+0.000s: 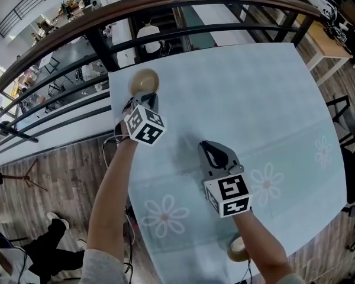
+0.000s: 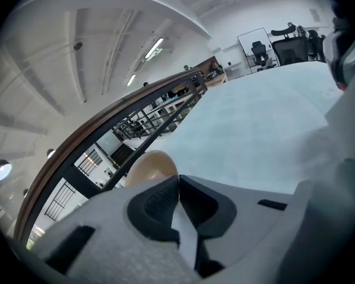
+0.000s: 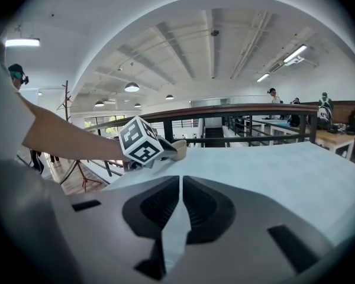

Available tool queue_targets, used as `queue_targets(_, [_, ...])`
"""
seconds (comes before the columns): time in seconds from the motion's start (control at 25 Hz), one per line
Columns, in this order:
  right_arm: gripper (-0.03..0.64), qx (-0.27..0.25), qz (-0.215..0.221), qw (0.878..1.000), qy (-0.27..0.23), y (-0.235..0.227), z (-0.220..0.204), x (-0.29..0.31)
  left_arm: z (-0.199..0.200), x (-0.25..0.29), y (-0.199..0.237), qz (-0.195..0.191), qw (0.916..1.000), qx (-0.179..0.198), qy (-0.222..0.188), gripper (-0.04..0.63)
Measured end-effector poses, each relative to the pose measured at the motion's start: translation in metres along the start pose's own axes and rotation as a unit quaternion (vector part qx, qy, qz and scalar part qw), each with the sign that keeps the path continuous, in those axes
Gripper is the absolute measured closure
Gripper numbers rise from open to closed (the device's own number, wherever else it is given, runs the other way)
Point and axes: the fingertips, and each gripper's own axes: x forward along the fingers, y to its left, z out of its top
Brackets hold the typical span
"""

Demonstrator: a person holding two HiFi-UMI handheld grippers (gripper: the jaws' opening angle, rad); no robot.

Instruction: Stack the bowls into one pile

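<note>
I get bright, even light from ceiling strips (image 3: 296, 53) high beyond the fingers (image 3: 154, 209). The pale table (image 1: 242, 99) shows only a faint shadow beside them. Both gripper views bend hard at the edges, corners black; the fingers themselves look slightly soft.

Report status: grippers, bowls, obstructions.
Left gripper shut at far bowl rim, hold unclear. Right gripper shut, empty. Second bowl by right forearm, unstacked. Nothing between.
</note>
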Motion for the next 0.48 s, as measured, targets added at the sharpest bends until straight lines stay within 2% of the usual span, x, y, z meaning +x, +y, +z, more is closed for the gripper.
queue_targets(0.24, [0.578, -0.003, -0.002, 1.0, -0.002, 0.0, 0.003, -0.023, 0.007, -0.027, -0.016, -0.004, 0.9999, -0.012, -0.007, 0.574])
queue_targets(0.48, [0.578, -0.004, -0.002, 1.0, -0.004, -0.004, 0.002, -0.062, 0.016, -0.065, -0.053, -0.019, 0.9998, -0.003, -0.009, 0.574])
